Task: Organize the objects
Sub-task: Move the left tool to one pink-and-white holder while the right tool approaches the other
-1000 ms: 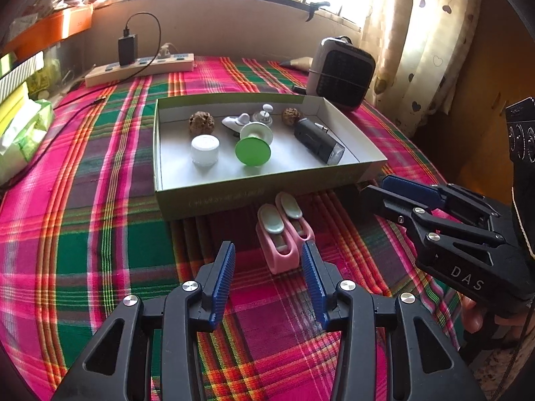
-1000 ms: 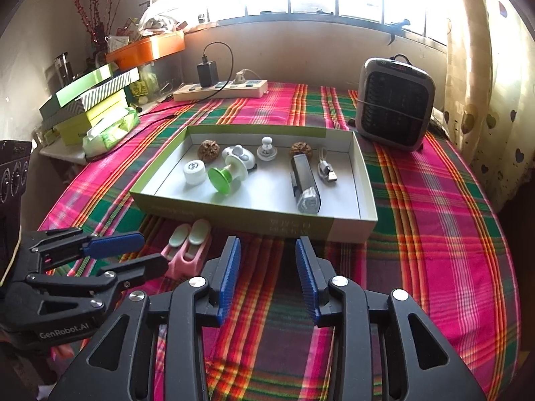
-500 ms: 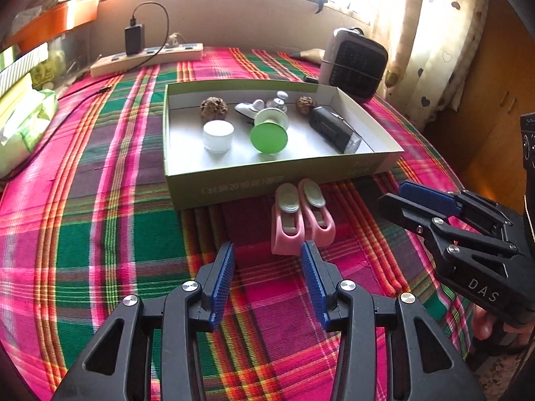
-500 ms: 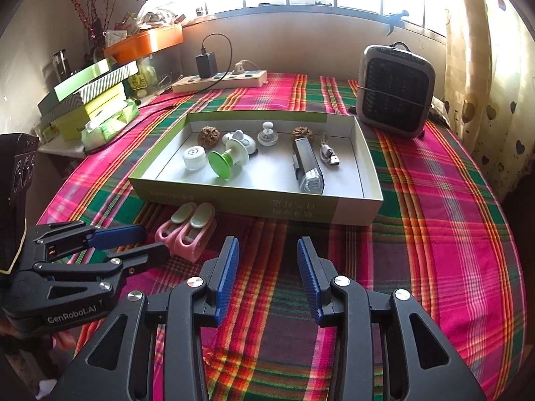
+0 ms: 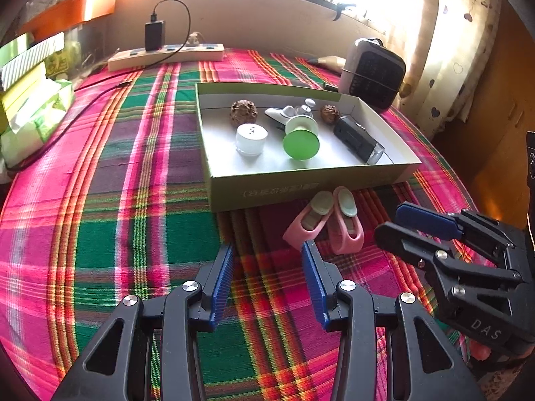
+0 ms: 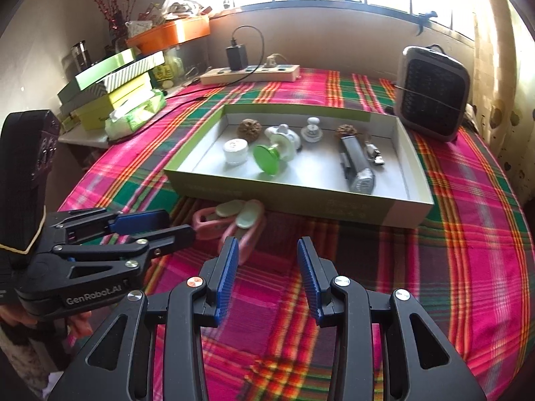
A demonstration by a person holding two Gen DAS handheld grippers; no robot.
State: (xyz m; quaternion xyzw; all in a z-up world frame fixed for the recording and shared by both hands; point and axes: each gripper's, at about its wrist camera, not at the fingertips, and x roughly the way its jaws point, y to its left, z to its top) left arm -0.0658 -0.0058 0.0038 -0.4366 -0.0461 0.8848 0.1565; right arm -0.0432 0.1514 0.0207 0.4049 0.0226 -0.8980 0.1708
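Note:
A pink two-part piece with pale green oval pads [image 5: 324,224] [image 6: 234,220] lies on the plaid cloth just in front of a shallow green box [image 5: 301,187] [image 6: 301,200]. Inside the box are a white jar [image 5: 250,138], a green-footed cup [image 5: 300,142], two brown nuts, a black torch [image 5: 357,140] [image 6: 357,167] and small white pieces. My left gripper [image 5: 267,247] [image 6: 180,223] is open and empty, with the pink piece just ahead to its right. My right gripper [image 6: 267,242] [image 5: 388,220] is open and empty, its left fingertip beside the pink piece.
A grey heater [image 6: 431,100] stands behind the box at the right. At the back lies a power strip with a black charger [image 5: 167,55]. Stacked boxes and a tissue pack [image 6: 133,113] sit off the table's left edge. A curtain [image 5: 444,50] hangs at the right.
In both views the box and the pink piece have slid to the right, as both grippers drifted left. Both jaw gaps look the same as before.

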